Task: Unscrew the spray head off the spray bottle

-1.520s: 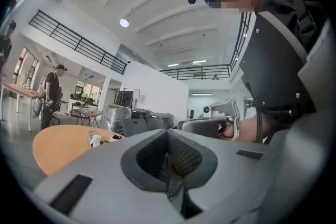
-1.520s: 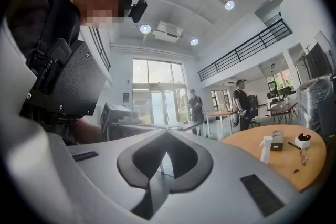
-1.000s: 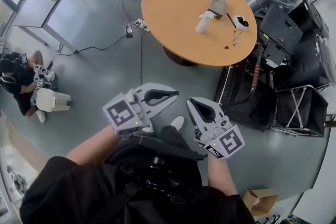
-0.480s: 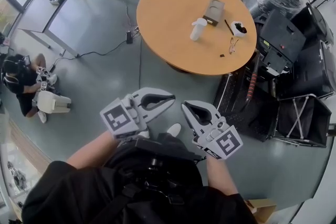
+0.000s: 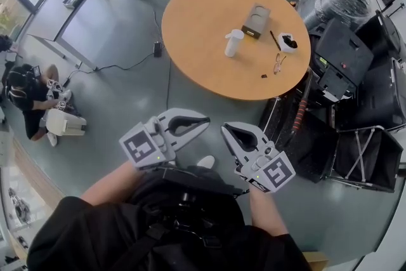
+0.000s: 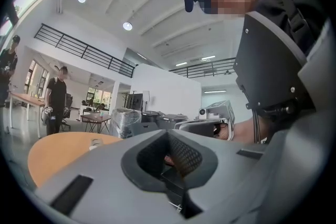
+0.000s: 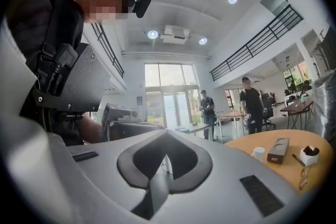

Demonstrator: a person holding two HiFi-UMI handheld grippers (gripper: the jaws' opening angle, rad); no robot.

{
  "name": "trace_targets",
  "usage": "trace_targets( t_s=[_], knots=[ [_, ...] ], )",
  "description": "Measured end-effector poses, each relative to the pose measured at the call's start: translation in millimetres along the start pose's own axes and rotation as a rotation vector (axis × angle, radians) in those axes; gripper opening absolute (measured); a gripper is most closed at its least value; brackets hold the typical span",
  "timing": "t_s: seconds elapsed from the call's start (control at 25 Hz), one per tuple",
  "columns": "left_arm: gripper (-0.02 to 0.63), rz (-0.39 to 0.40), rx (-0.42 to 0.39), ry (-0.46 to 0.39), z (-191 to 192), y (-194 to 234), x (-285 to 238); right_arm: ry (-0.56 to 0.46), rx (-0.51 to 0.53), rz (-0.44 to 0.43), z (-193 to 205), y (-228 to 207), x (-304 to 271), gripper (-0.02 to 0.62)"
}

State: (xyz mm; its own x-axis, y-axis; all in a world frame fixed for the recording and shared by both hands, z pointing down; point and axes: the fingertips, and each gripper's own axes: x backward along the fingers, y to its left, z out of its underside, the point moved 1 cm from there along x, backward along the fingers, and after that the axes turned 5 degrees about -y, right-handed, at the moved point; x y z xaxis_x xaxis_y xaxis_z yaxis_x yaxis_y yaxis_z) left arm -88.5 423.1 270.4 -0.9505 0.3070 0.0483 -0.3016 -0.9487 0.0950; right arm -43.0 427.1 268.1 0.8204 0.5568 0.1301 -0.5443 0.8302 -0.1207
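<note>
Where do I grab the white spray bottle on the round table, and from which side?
Probably take the straight body of the spray bottle, below its head, jaws across it. It stands upright on the round table, so come in level from the near left side: the tabletop is bare there, while the box sits close behind to its right. The head stays free for twisting.

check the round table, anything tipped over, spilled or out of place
Nothing stands out. The white bottle stands upright on the round table, the box lies flat near it, and no spill shows.
</note>
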Motion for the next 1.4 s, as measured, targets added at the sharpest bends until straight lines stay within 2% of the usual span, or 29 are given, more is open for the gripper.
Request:
trace_targets(
  t_s=[0.28,0.76,1.04,1.4],
  knots=[
    [0.003,-0.040,0.029,0.011,9,0,-32,-0.003,-0.014,-0.030,-3,-25,20,-0.002],
    [0.005,-0.082,0.015,0.010,10,18,-51,0.013,-0.006,-0.034,-3,-52,16,-0.002],
    [0.005,-0.045,0.022,0.017,8,56,-51,0.017,0.004,-0.001,-3,-73,-14,-0.002],
    [0.005,0.022,0.017,0.014,5,135,-47,0.009,0.011,0.078,4,-120,-73,-0.002]
  ],
)
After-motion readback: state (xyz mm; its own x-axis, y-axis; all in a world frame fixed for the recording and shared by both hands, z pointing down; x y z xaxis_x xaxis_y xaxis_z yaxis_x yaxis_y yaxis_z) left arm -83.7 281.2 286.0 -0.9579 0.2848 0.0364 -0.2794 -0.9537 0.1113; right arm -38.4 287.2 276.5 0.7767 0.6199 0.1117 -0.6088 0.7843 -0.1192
